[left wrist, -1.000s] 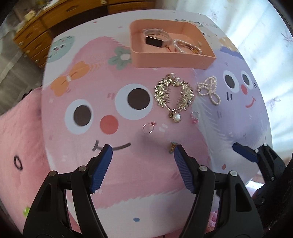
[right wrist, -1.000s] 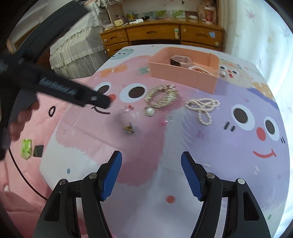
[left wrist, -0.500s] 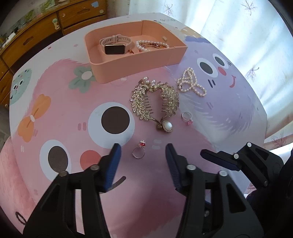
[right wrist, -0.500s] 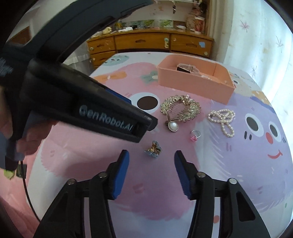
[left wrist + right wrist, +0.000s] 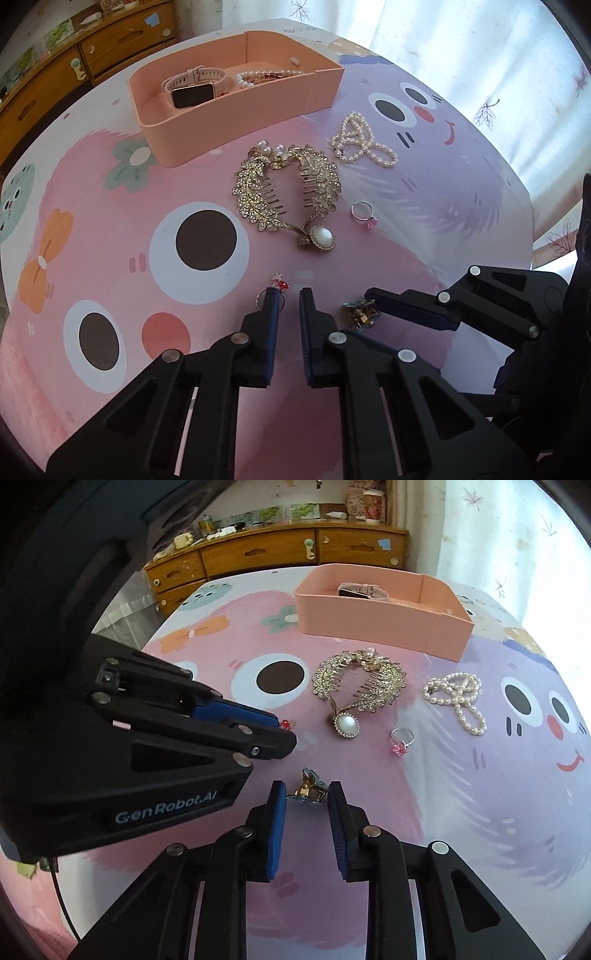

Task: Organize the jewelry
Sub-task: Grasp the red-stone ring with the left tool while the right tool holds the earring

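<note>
On the cartoon tablecloth, my left gripper (image 5: pixel 289 293) points down at a small ring with a red mushroom charm (image 5: pixel 279 285). Its jaws are closing to a narrow gap. The ring's band lies under the left fingertip and the charm sits just past the tips, not pinched. My right gripper (image 5: pixel 306 788) is closing too, and a small gold and blue hair clip (image 5: pixel 308 794) fills the gap between its pads. The two grippers stand side by side, almost touching. A pink box (image 5: pixel 236 122) at the back holds a watch (image 5: pixel 192 90) and a pearl bracelet (image 5: pixel 258 75).
A gold leaf hair comb (image 5: pixel 288 192), a pearl strand (image 5: pixel 364 144) and a pink-stone ring (image 5: pixel 364 216) lie between the grippers and the box. A wooden dresser (image 5: pixel 295 550) stands beyond the table, with a curtain (image 5: pixel 461 55) to the right. The table's edge curves close on the right.
Both grippers have come down toward the table and narrowed their jaws. The left one rolled and settled over the mushroom ring. The right one moved in around the hair clip.
</note>
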A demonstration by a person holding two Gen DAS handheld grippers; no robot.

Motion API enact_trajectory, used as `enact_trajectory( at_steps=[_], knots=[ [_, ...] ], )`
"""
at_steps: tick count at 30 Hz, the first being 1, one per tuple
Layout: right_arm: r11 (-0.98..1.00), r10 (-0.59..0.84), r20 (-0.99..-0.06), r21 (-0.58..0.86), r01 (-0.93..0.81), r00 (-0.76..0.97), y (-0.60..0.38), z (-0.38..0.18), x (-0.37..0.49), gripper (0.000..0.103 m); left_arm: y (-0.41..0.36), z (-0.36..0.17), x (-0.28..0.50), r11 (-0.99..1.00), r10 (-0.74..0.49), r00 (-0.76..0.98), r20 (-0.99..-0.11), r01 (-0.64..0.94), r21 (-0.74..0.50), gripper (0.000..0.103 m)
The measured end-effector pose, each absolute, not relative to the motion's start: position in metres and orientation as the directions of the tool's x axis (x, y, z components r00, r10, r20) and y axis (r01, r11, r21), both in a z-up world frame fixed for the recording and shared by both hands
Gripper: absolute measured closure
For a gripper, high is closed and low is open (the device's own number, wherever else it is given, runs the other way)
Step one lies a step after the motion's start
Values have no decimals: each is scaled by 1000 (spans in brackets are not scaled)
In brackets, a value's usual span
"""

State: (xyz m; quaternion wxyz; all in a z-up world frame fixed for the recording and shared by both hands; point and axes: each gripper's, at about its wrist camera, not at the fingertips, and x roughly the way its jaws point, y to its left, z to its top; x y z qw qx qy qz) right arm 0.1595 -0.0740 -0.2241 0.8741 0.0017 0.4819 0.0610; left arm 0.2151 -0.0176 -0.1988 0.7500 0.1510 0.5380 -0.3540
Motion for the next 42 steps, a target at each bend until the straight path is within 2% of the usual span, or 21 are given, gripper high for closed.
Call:
enact_trajectory(
  at_steps=[3,6,25,27,28,29,31,42],
  knots=[
    [990,126,-846,78,-113,518,-74,-224,158,80,-12,-200,219,715,-387,167,-907,675,-181,102],
    [989,137,-849,87,-122,510,-74,-222,156,80,-6,-199,221,721,-412,159,-897,659,-214,102],
    [977,205,-840,143,-160,501,-87,-194,149,80,2,-188,214,756,-390,189,-901,624,-196,103],
    [975,211,-842,149,-163,496,-89,-193,148,80,-1,-190,214,764,-372,200,-907,621,-176,99],
    [975,214,-843,150,-165,493,-91,-193,148,80,-2,-191,215,769,-360,205,-910,617,-165,91],
    [973,219,-844,155,-169,490,-94,-193,148,80,-2,-192,216,778,-350,208,-913,608,-159,78],
    [972,227,-846,163,-172,482,-98,-193,149,80,-1,-193,218,792,-345,220,-913,590,-157,65],
    [961,259,-848,178,-212,463,-138,-186,158,80,-10,-200,227,831,-335,238,-912,531,-167,67]
  ],
)
